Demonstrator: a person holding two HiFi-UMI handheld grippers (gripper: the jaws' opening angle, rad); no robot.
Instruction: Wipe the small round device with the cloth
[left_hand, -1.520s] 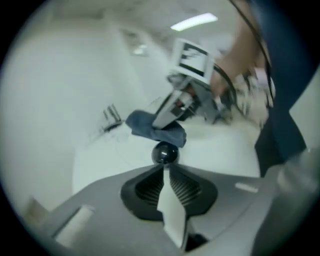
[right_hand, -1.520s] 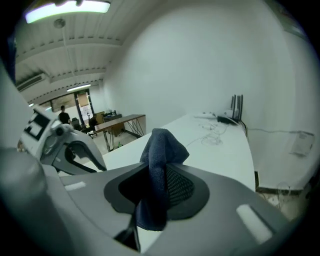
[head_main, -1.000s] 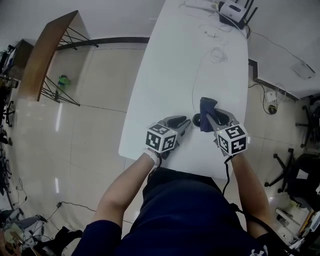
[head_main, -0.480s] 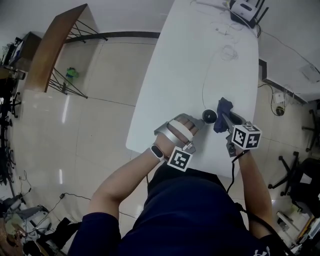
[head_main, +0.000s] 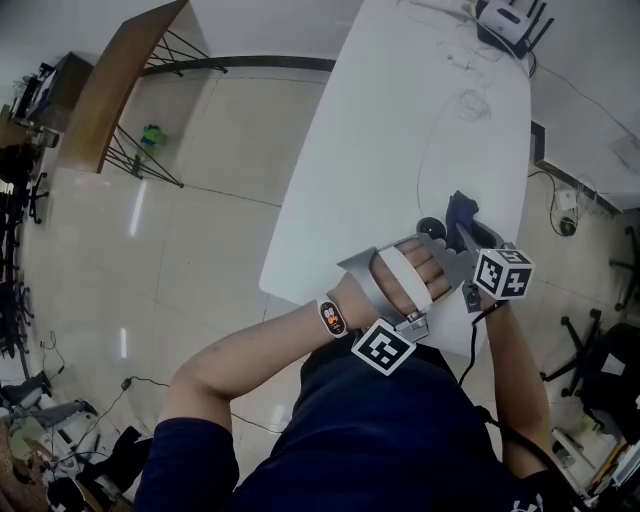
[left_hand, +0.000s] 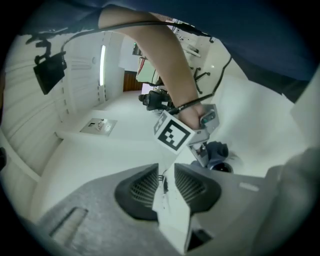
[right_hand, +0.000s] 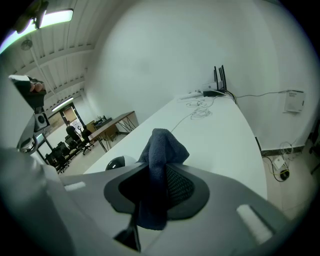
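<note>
The small round device (head_main: 429, 226), black with a white side, sits on the white table (head_main: 400, 120) near its front edge. It also shows in the right gripper view (right_hand: 115, 162) and in the left gripper view (left_hand: 223, 168). My right gripper (head_main: 463, 235) is shut on a dark blue cloth (head_main: 461, 212), which bunches up out of the jaws (right_hand: 160, 150) just right of the device. My left gripper (head_main: 446, 262) is shut and empty (left_hand: 164, 174). It hangs near the table's front edge, turned toward the right gripper's marker cube (left_hand: 173, 134).
A router (head_main: 510, 18) and a coiled white cable (head_main: 470, 103) lie at the table's far end. A wooden desk (head_main: 110, 80) stands across the floor to the left. Office chairs (head_main: 600, 350) stand to the right.
My left gripper has left the device, swung toward the near table edge and turned to face the right gripper. The right gripper still holds the cloth beside the device.
</note>
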